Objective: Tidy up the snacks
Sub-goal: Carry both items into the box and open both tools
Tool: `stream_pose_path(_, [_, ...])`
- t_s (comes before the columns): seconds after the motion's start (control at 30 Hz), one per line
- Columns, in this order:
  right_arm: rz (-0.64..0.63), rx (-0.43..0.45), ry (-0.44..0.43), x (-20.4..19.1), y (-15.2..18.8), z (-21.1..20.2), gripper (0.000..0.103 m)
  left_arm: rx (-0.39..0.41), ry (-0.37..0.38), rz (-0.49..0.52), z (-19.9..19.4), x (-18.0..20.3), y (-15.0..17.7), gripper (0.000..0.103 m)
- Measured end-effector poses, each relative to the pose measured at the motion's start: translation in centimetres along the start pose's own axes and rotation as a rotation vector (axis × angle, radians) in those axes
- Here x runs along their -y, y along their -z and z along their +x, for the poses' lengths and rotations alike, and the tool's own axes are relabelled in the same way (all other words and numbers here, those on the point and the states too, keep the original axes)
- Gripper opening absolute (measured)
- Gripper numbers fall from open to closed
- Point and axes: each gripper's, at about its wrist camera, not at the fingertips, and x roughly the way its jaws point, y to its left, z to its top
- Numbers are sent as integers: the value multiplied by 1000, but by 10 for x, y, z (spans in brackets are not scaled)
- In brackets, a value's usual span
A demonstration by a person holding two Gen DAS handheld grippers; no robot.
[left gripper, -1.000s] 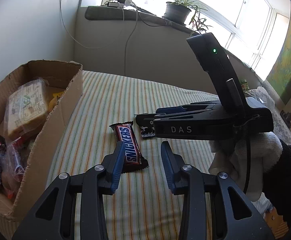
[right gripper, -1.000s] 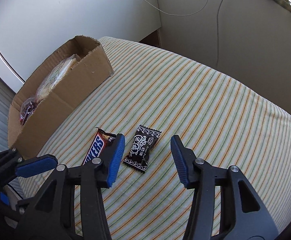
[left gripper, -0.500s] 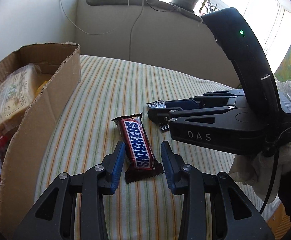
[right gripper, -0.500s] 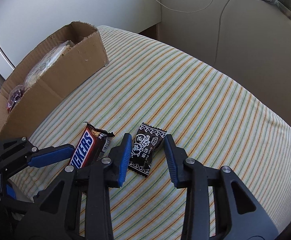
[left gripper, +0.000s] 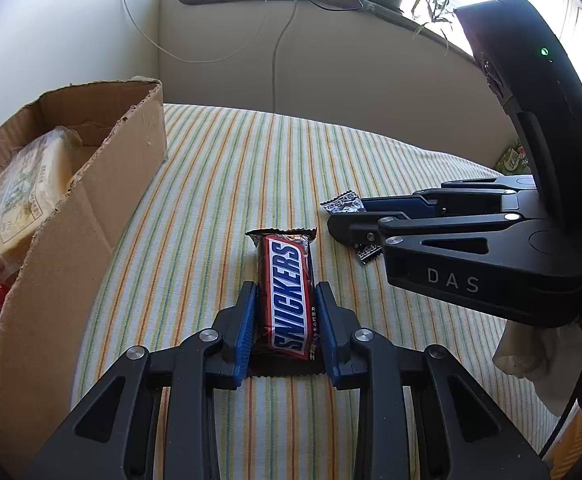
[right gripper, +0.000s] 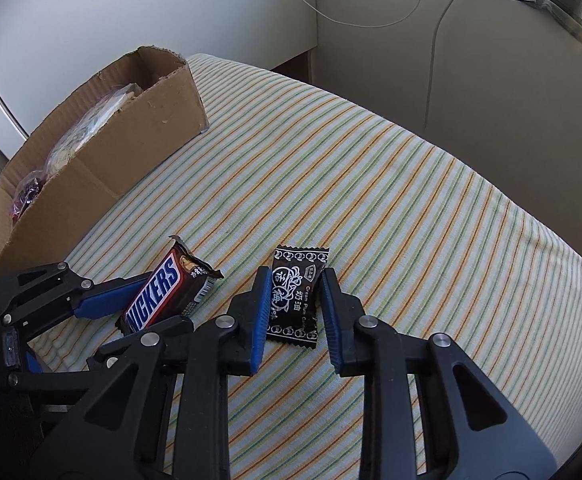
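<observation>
Striped bedspread [left gripper: 219, 184] underneath: left tongs [left gripper: 285, 322] clamped on Snickers bar [left gripper: 289, 300], right tongs [right gripper: 295, 312] pinching plum candy [right gripper: 297, 296]; lift straight, carry leftward to cardboard box [left gripper: 71, 248].

Count for your log: you have one Snickers bar [left gripper: 289, 300] and one black plum candy packet [right gripper: 297, 296] out on the striped cloth, two loose snacks in all. One cardboard box [right gripper: 103, 160] stands beside them; bagged snacks lie inside, number not countable. You hold two grippers: left gripper [left gripper: 285, 294], right gripper [right gripper: 295, 280].
</observation>
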Motion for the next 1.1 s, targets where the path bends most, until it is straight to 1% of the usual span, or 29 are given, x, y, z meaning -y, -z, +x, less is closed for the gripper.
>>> stream_pose_path(0.5, [18,11,21,8,18,-14,25,11,-23,34,-2,1,5,28])
stream_pose_path(0.83, [29,35,35,8,24,-30,25,48,-24,37,-21,7,10,28])
stream_pose_path(1.1, [31,64,39,1,29,-48,25,102,-22,32,-48,4,14,28])
